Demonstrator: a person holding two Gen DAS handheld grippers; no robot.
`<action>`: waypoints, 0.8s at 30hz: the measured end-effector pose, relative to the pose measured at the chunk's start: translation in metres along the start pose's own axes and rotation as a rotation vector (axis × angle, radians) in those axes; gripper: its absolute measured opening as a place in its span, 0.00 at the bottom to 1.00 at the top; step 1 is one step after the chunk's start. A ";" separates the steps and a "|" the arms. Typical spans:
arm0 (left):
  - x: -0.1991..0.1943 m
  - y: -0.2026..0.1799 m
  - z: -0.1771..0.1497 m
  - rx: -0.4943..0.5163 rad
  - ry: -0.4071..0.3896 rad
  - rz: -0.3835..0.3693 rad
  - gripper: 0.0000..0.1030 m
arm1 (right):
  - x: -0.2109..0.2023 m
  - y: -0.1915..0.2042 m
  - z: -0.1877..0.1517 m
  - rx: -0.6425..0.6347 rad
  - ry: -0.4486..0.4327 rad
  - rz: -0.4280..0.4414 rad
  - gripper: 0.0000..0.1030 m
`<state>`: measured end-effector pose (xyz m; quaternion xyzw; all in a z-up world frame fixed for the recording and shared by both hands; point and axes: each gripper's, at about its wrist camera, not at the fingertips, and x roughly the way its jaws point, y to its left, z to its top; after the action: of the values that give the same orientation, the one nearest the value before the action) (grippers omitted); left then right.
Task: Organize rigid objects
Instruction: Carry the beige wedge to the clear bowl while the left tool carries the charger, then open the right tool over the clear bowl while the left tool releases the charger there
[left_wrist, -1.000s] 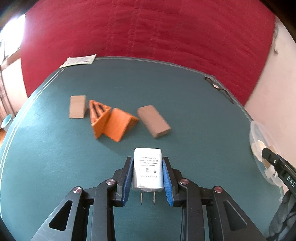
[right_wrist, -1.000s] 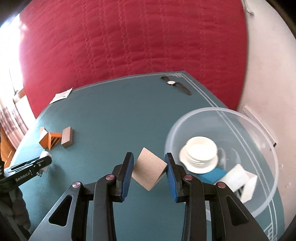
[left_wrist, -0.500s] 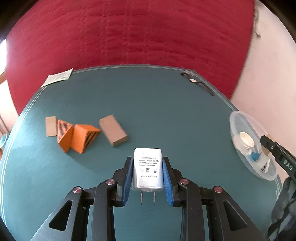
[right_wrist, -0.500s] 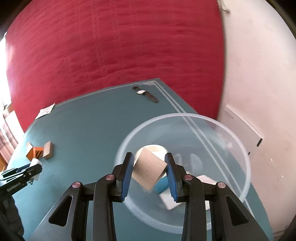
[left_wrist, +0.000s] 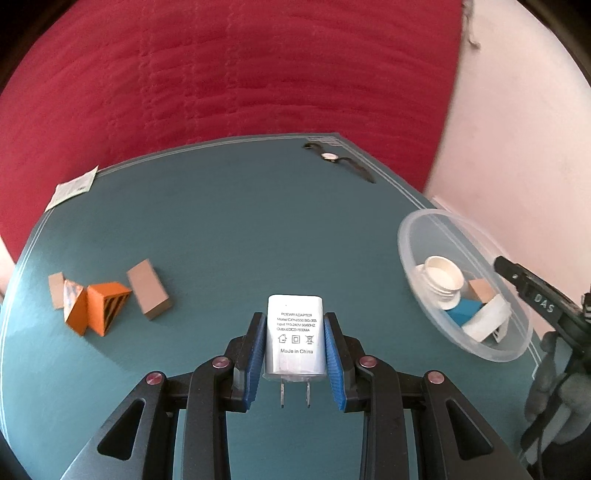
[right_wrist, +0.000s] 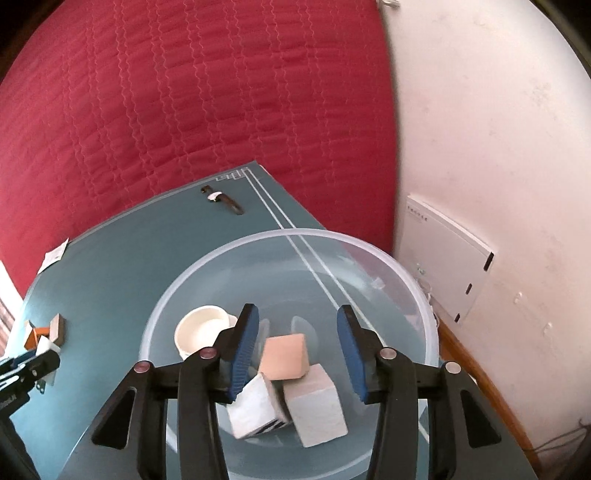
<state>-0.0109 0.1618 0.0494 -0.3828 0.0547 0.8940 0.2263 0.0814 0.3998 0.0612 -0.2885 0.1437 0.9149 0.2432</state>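
White adapter (left_wrist: 295, 338) clamped in left tool (left_wrist: 295, 354), right tool (right_wrist: 297, 349) just opened

Teal table (left_wrist: 229, 236) with pale double border lines. Behind and to the left, quilted red fabric (right_wrist: 184, 110) filling the far side. On the right, pale pink wall (right_wrist: 498, 147) with white panel (right_wrist: 447, 258); wooden skirting (right_wrist: 476, 373) below.
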 end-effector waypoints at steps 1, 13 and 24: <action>0.000 -0.004 0.001 0.009 -0.001 -0.002 0.31 | 0.001 0.000 -0.001 0.002 0.001 0.000 0.44; 0.007 -0.065 0.019 0.111 -0.016 -0.098 0.31 | -0.002 -0.009 -0.008 0.028 -0.017 -0.020 0.44; 0.022 -0.107 0.035 0.155 -0.005 -0.240 0.31 | -0.001 -0.024 -0.004 0.064 -0.036 -0.032 0.45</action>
<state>0.0003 0.2748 0.0666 -0.3656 0.0766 0.8546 0.3608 0.0968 0.4179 0.0556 -0.2664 0.1640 0.9107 0.2697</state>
